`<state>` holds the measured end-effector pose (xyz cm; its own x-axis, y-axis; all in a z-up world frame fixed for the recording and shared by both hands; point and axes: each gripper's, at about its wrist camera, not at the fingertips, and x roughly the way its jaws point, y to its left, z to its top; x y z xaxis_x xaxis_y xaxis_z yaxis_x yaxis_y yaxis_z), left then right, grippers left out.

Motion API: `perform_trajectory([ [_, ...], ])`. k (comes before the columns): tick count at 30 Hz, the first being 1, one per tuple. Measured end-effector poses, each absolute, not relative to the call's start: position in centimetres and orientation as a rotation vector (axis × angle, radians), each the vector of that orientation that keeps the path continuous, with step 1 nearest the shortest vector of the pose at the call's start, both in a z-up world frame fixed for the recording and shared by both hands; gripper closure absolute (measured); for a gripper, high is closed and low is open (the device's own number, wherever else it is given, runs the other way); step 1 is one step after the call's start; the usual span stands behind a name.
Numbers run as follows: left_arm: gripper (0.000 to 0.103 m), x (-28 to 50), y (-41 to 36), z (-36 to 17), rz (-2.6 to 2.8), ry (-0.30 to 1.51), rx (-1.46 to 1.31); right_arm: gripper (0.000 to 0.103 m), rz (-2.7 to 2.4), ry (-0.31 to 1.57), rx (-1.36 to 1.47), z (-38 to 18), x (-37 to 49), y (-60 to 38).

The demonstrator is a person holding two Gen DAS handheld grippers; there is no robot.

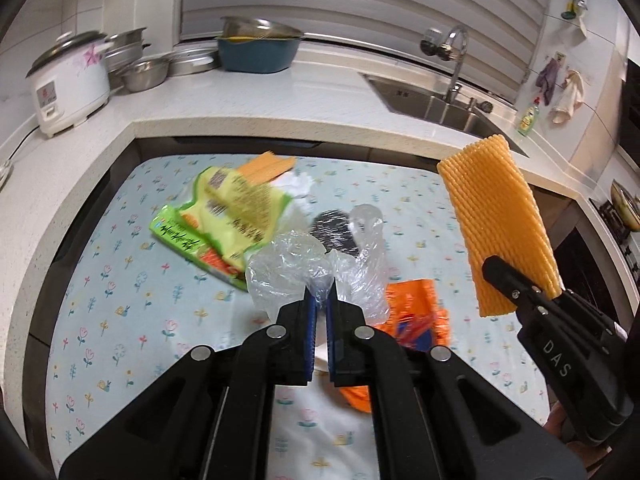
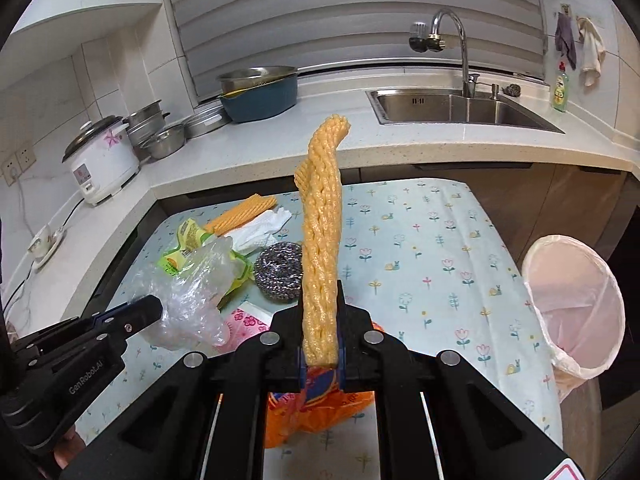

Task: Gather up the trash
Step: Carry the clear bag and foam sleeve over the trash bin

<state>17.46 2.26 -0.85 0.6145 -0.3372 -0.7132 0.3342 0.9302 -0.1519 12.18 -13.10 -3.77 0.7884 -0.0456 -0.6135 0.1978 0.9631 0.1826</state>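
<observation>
The left gripper (image 1: 320,300) is clamped on a crumpled clear plastic bag (image 1: 288,272), the right gripper (image 2: 320,320) on a yellow foam net (image 2: 322,248), both lifted off the table (image 2: 420,248), likely bound for the lined bin (image 2: 576,300) at 3 o'clock. Readable markings: "DAS" and "GenRobot.AI" on the 2 grippers.

A: Left gripper (image 1: 320,300)?
B: Black linkage arms, silver rivets, blue pads (white "GenRobot.AI" lettering along its side).
A: Right gripper (image 2: 322,320)?
B: Same build, "DAS" printed beside its silver screws.
</observation>
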Motion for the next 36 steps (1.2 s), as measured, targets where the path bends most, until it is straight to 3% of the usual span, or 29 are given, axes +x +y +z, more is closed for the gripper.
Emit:
perform_trajectory([
  [14, 0.099, 13.3, -9.5, 0.2, -0.542, 0.805, 0.107, 0.093, -0.274, 0.638, 0.306, -4.2, 5.4, -22.8],
  [36, 0.099, 11.7, -25.1, -3.9, -0.762, 0.885, 0.215, 0.093, -0.498, 0.701, 0.432, -9.6, 0.0, -35.9],
])
